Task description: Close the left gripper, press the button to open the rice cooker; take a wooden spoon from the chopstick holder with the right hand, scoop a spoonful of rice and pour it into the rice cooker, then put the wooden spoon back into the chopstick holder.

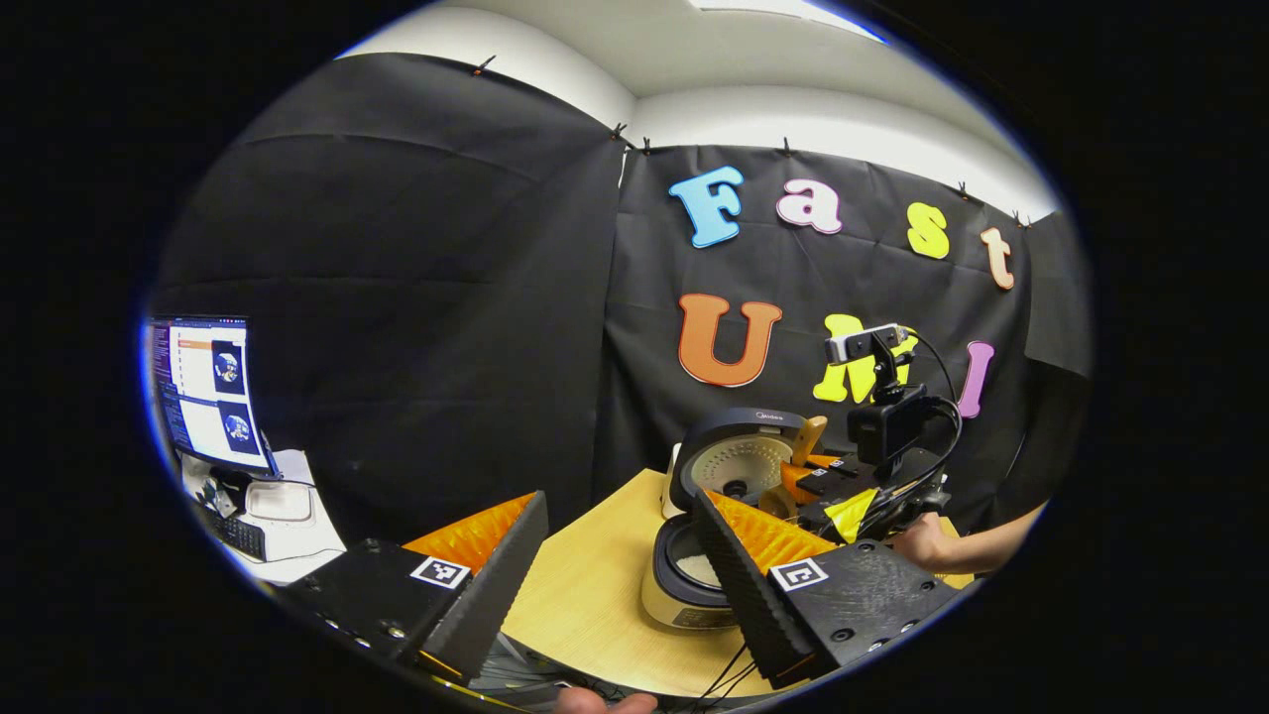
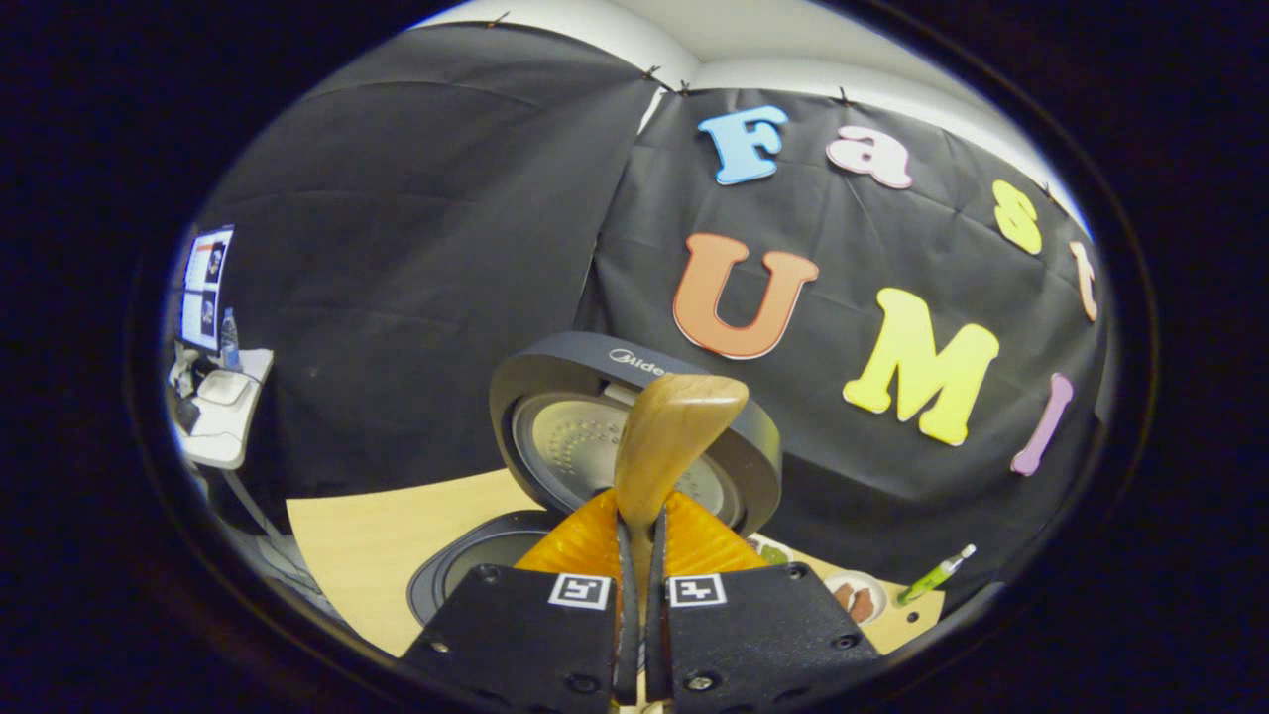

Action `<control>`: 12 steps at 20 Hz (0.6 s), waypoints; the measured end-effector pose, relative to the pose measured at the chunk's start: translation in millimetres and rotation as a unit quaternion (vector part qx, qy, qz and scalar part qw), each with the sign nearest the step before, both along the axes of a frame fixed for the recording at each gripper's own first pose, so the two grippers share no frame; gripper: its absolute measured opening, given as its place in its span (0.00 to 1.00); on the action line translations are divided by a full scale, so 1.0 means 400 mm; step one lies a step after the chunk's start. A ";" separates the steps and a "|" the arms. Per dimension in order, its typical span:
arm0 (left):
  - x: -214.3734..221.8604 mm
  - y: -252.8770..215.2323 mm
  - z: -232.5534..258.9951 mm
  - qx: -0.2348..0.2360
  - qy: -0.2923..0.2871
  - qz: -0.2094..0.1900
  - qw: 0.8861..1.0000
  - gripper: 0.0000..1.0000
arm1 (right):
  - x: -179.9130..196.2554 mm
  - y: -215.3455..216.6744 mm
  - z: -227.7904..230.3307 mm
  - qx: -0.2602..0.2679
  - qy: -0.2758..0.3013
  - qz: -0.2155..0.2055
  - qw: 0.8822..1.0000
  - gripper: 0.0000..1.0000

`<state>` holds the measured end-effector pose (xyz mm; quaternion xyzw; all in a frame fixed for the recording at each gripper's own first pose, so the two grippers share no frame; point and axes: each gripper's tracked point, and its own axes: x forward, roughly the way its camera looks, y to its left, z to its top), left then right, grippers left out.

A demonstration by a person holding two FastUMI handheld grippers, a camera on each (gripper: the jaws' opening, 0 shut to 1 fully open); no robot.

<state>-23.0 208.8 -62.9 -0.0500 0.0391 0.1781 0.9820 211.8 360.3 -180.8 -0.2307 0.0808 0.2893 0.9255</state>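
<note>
Right gripper view — wooden spoon (image 2: 666,446) clamped between right claw (image 2: 639,540) fingers.

We were in a lab recording booth: black cloth (image 1: 416,297) was clipped up as walls around a wooden table (image 1: 595,585), and a monitor (image 1: 210,392) stood on a white desk (image 1: 288,540) just outside.

Smooth wooden spoon (image 2: 674,436); matt wood-grain table (image 1: 595,585).
</note>
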 end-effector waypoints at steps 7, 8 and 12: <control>0.009 -0.013 0.007 0.001 -0.004 -0.007 1.000 0.95 | -0.021 0.008 0.010 -0.009 -0.016 0.027 0.999 0.08; 0.009 -0.017 0.008 0.001 -0.004 -0.009 1.000 0.95 | -0.018 0.004 0.015 0.000 -0.009 0.025 1.000 0.08; 0.013 -0.033 0.015 0.001 -0.003 -0.020 1.000 0.95 | -0.017 -0.011 0.042 0.047 0.022 0.012 0.999 0.08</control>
